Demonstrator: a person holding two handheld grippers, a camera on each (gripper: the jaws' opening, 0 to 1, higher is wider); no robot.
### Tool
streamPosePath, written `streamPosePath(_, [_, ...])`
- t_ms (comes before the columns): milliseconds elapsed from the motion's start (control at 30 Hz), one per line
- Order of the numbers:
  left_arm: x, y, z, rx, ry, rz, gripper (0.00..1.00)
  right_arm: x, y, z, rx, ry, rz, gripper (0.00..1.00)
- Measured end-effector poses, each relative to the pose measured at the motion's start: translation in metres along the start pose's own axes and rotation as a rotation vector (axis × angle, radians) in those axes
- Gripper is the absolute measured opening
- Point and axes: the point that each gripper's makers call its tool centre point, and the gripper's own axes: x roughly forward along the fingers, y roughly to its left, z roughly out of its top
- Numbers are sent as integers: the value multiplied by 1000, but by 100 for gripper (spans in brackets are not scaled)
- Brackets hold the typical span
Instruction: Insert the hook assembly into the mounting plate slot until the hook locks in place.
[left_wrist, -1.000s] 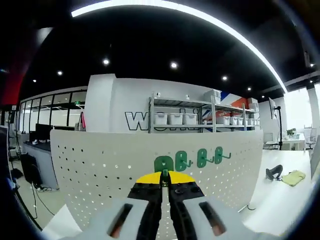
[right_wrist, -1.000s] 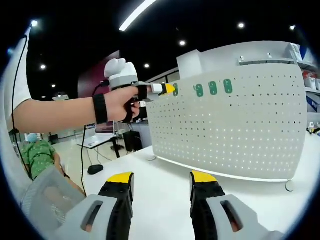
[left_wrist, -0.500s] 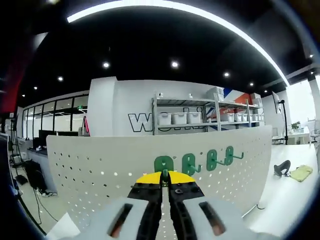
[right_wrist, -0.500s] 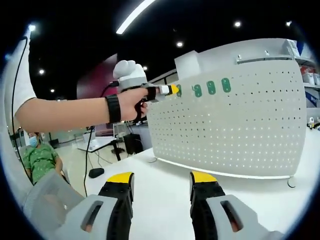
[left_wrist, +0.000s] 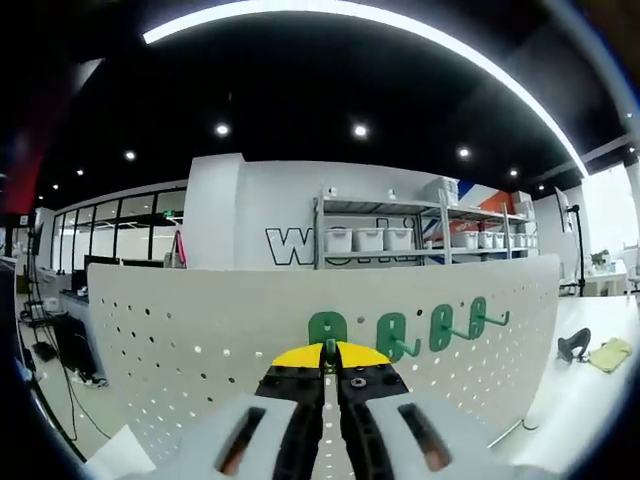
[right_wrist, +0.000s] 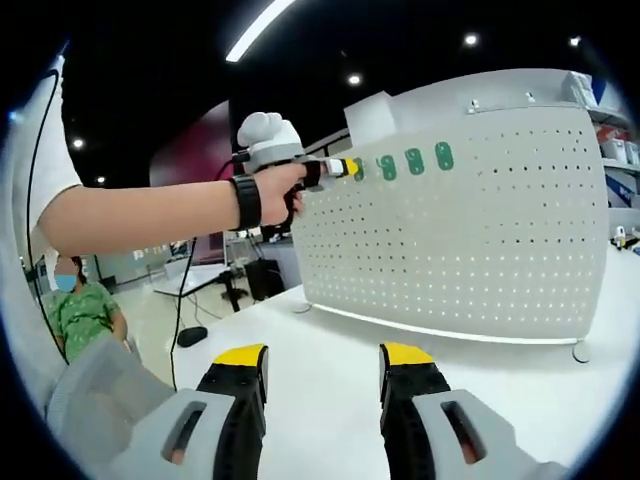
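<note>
The tall white perforated metal mounting plate (right_wrist: 470, 230) stands upright on the white table (right_wrist: 330, 375). Three green plastic hooks (left_wrist: 440, 325) already sit along its top row. The left gripper (left_wrist: 326, 352), jaws clenched on a fourth green hook assembly (left_wrist: 326, 328), presses it straight ahead against the plate, left of the others. The right gripper (right_wrist: 325, 365) hangs released, well apart below; its view alone shows the holding hand (right_wrist: 278, 190).

The perforated upright mounting plate (right_wrist: 455, 235) stands on the table (right_wrist: 330, 370); four hooks (left_wrist: 442, 327) sit along its top edge.
</note>
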Motion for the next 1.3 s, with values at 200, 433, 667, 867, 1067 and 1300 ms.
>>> streamPosePath(200, [9, -2, 0, 2, 0, -6, 3, 1, -1, 1, 9, -6, -4, 45])
streamPosePath(433, [13, 1, -6, 3, 29, 6, 3, 0, -3, 3, 14, -15, -8, 45])
streamPosePath(667, [12, 0, -7, 44, 47, 17, 3, 1, -2, 0, 19, -11, -9, 45])
streamPosePath(867, [16, 3, -9, -53, 97, 17, 4, 0, -2, -1, 24, -8, -9, 45])
streamPosePath(1067, [18, 2, -1, -1, 77, 8, 5, 0, -3, -1, 25, -11, -14, 45])
streamPosePath(1300, [22, -2, 6, 46, 54, -8, 8, 0, -1, -2, 31, -7, -12, 45])
